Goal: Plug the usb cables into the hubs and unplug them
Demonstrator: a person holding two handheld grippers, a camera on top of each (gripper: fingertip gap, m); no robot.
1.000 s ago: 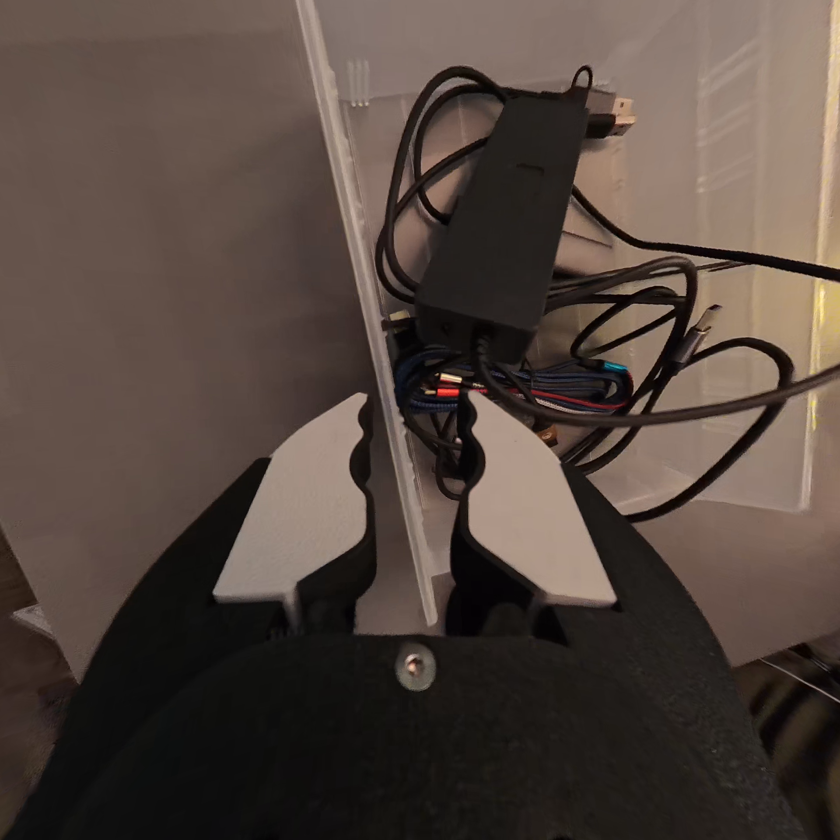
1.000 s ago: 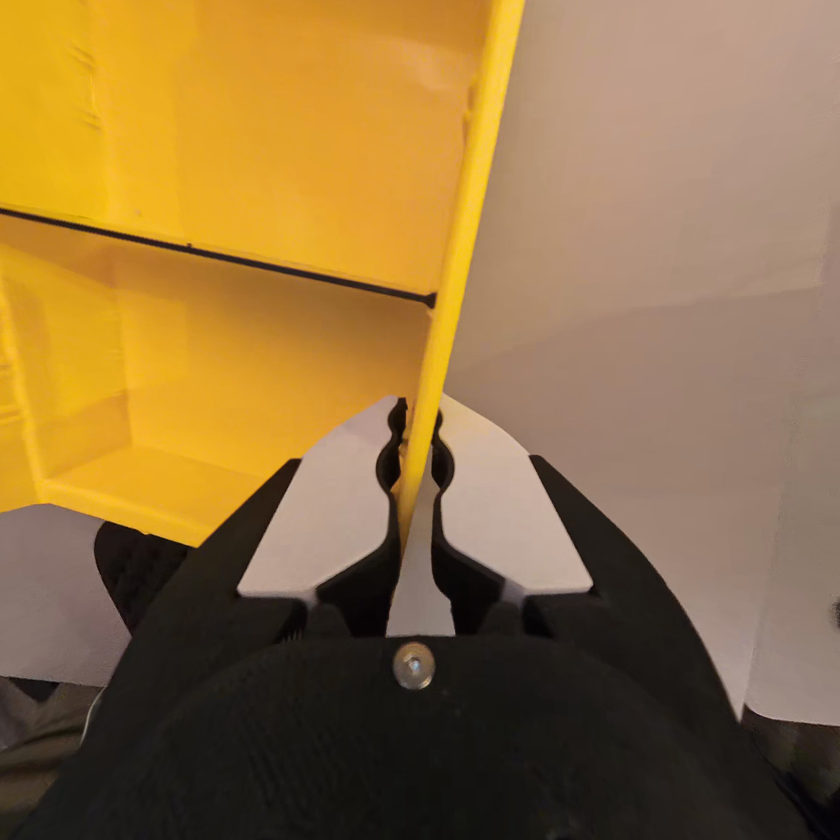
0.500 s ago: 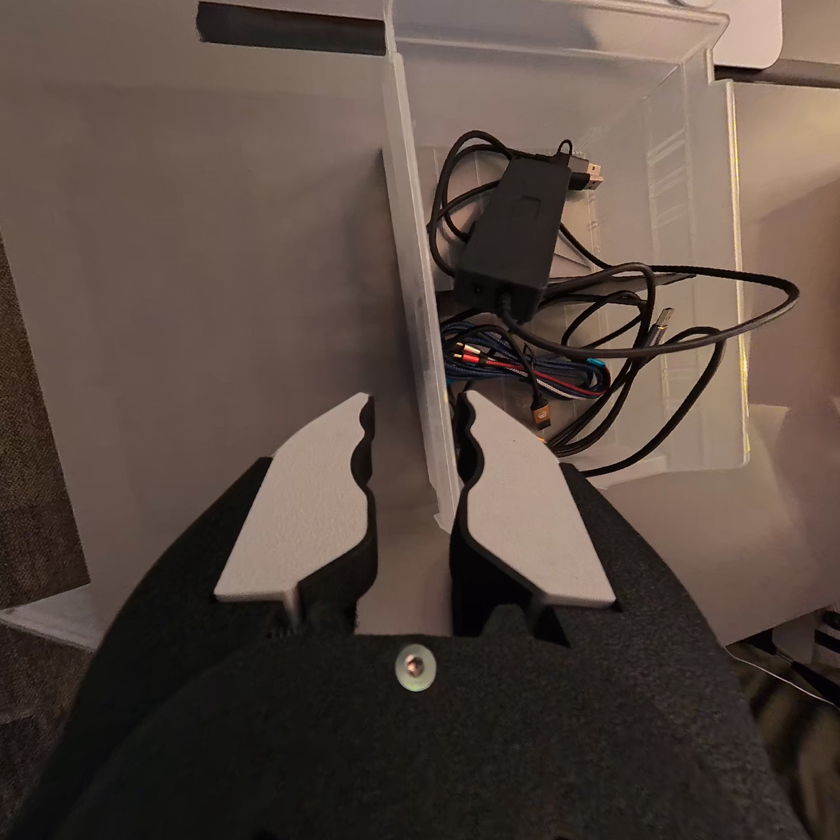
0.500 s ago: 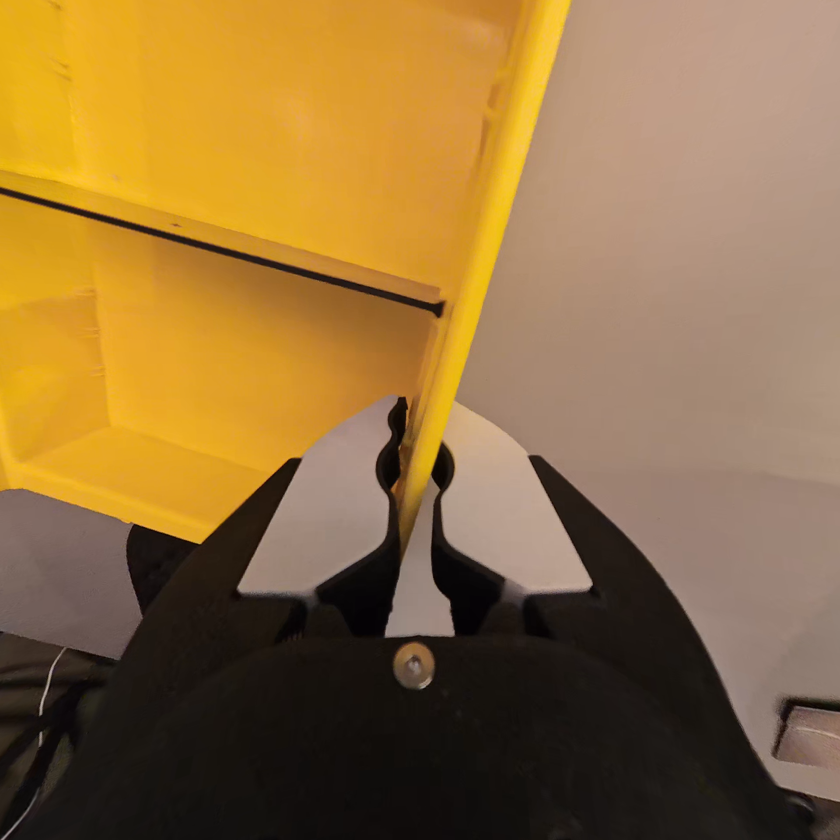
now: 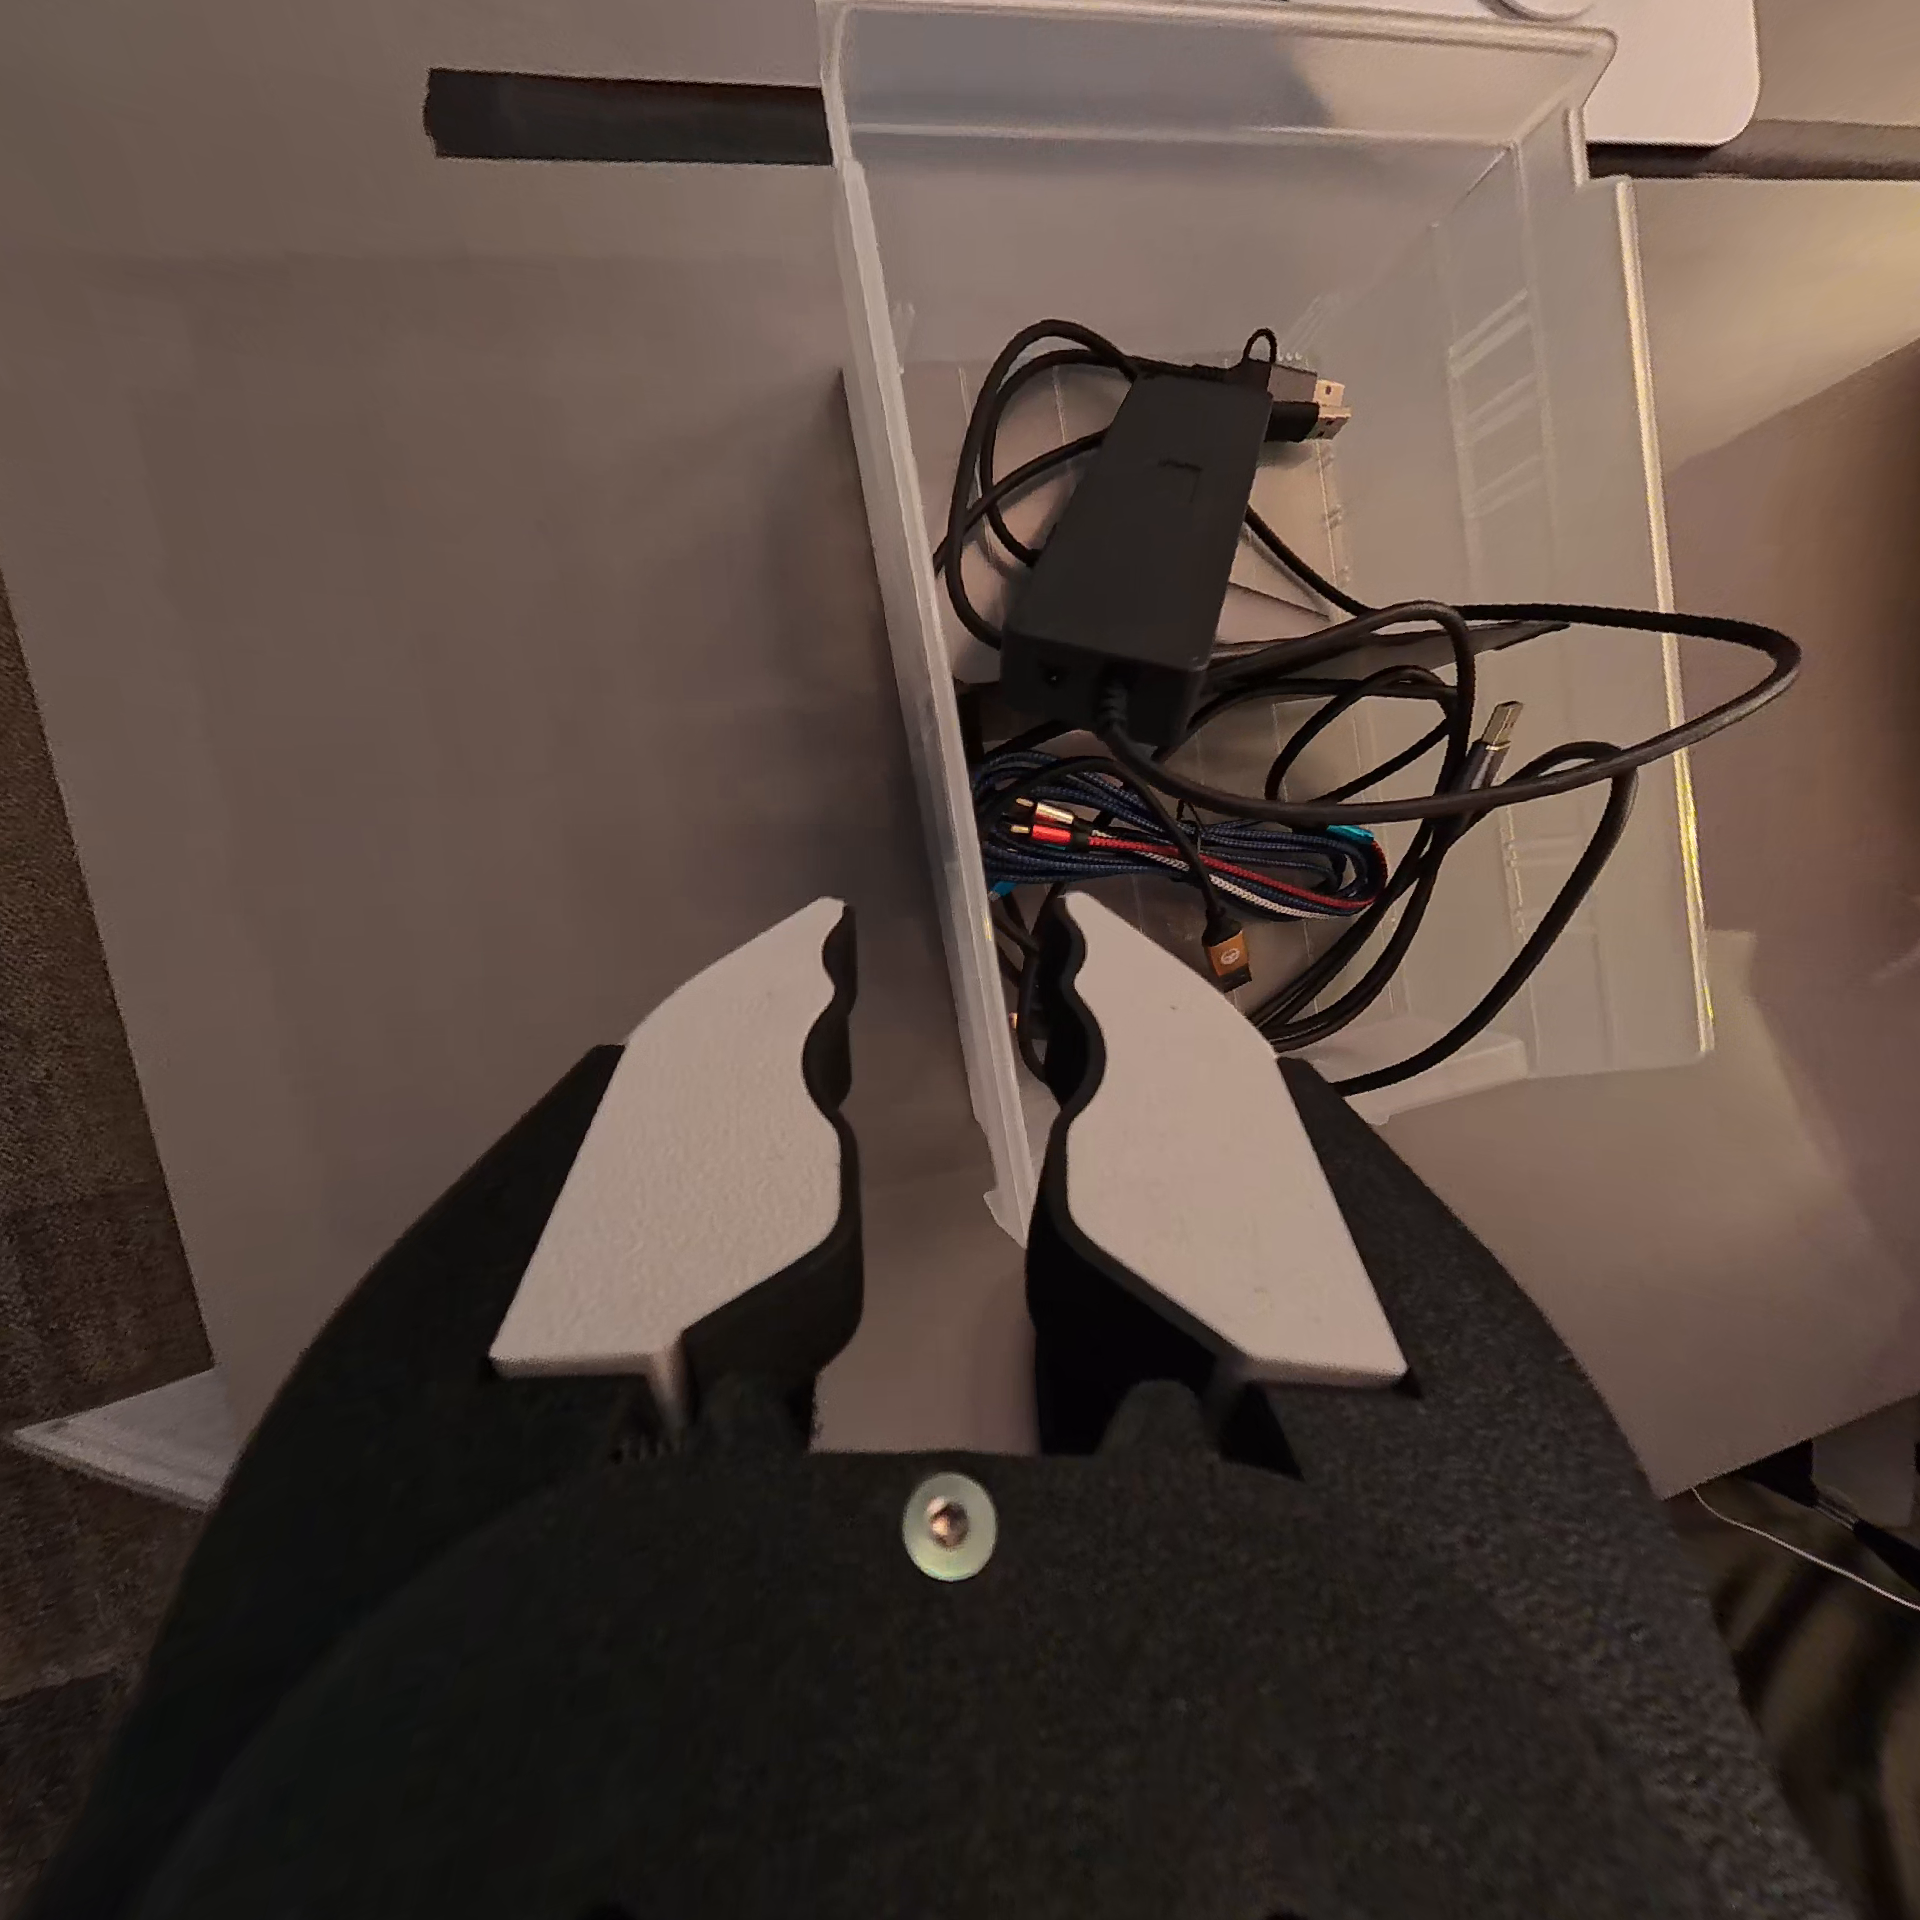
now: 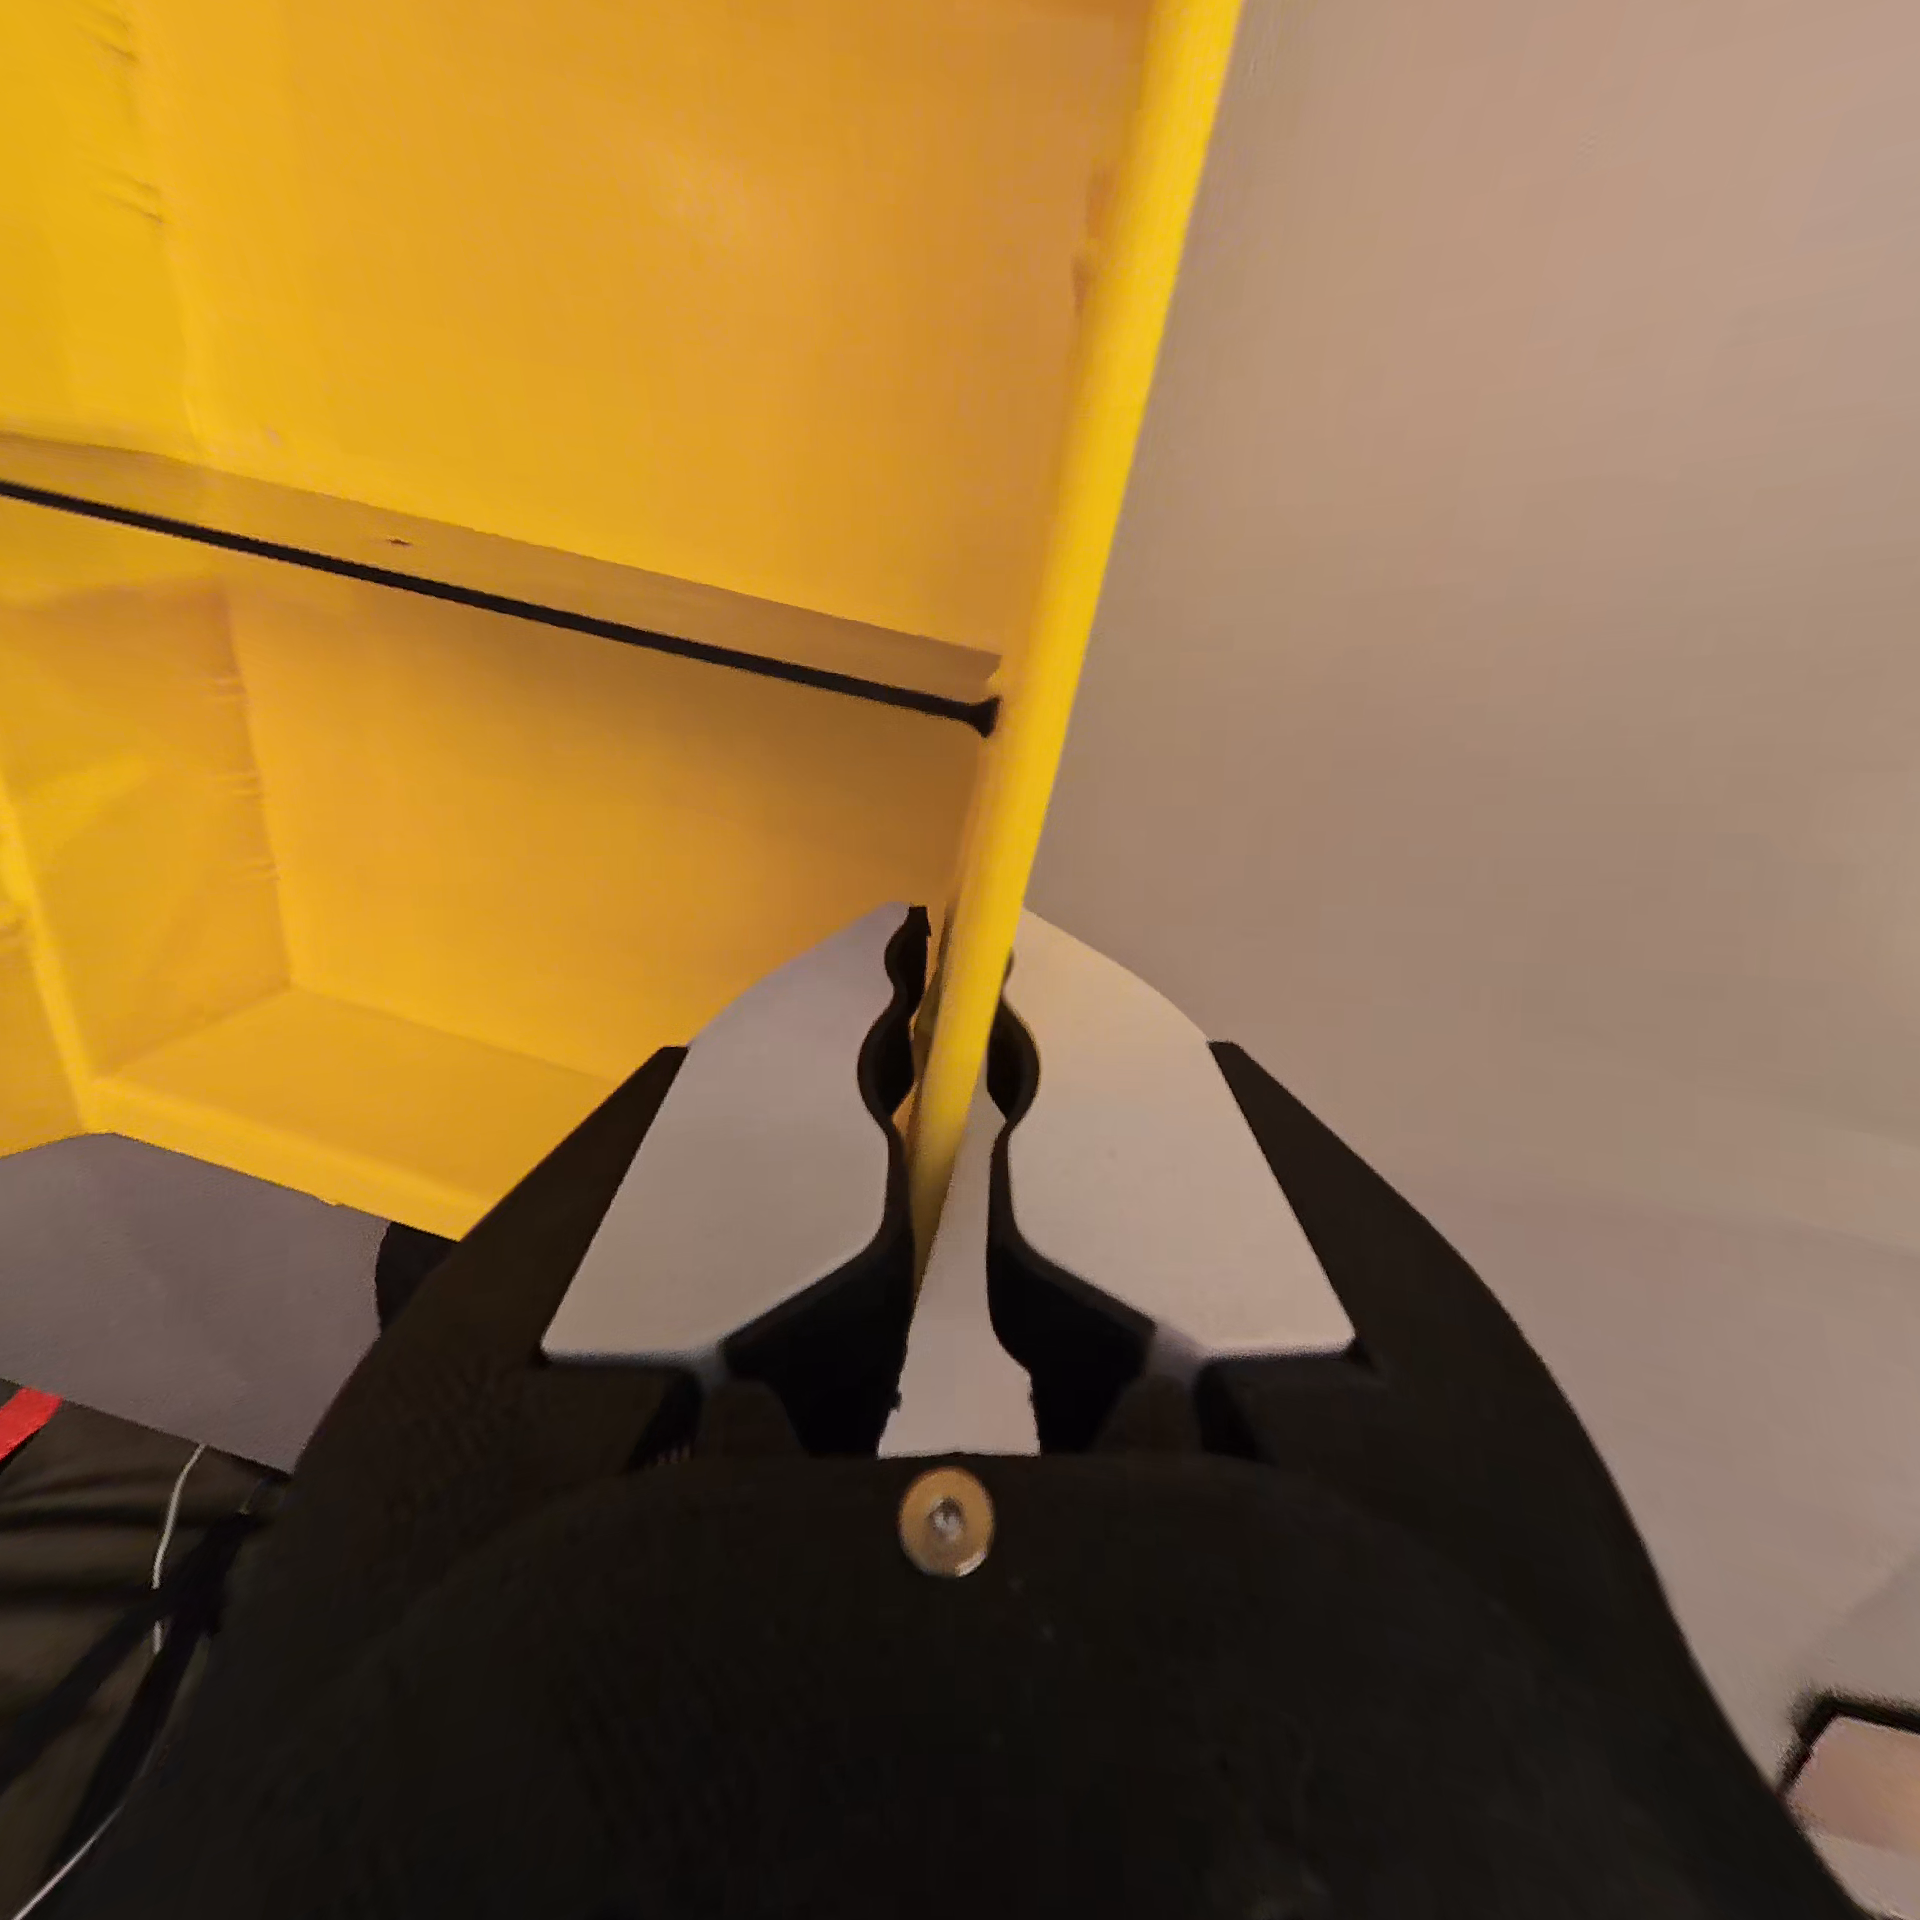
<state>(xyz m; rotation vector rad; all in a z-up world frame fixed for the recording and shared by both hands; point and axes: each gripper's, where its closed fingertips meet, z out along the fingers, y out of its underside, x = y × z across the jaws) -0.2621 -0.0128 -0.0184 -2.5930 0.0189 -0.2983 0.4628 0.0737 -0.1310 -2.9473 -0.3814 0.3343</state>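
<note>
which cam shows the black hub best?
Left wrist view. The hub lies in full sight inside the clear bin, on tangled cables, nothing covering it. The right wrist view shows none of it, only the yellow bin whose wall the right gripper clamps.

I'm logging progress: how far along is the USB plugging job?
Nothing is plugged yet: the hub and loose cables lie in the clear bin. The left tool is open astride its wall; the right tool grips the yellow bin. All plugging and unplugging remains.
</note>
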